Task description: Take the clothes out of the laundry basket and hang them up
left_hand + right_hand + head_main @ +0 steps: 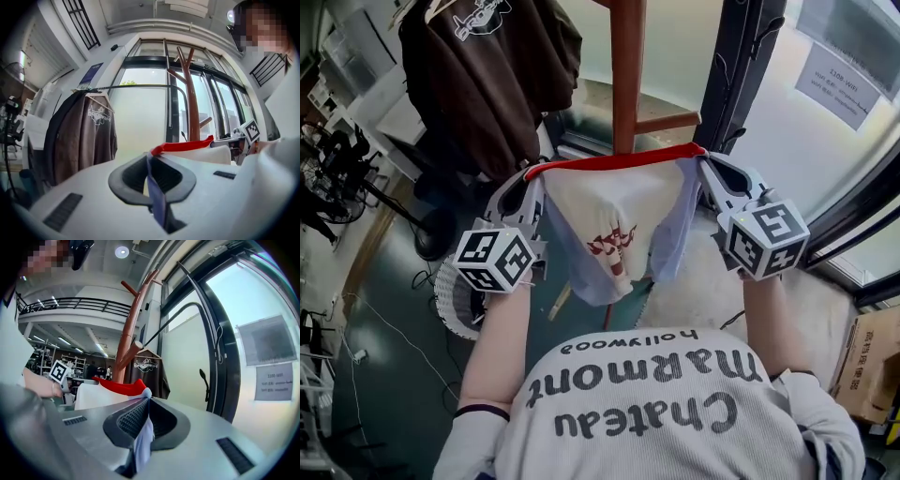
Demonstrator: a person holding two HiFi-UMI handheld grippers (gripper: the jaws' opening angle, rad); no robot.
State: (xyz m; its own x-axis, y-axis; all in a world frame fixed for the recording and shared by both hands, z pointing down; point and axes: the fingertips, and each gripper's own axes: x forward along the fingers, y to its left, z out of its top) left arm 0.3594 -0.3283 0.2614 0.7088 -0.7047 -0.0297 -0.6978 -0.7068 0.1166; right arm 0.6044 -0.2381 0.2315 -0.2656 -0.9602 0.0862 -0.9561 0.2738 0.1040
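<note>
Shirt (614,220): pale, with a red collar band and red print. Held spread in the air between both grippers, just in front of the wooden stand (628,75).
Left gripper (528,187): fingers pinching one collar end.
Right gripper (706,172): fingers pinching the other end.
Brown top (487,75): hanging at left.
Basket (448,302): on the floor, partly hidden below the left gripper.

The wooden coat stand (628,75) blocks straight ahead, with a brown shirt (487,84) hanging left and the window frame (745,66) right.
</note>
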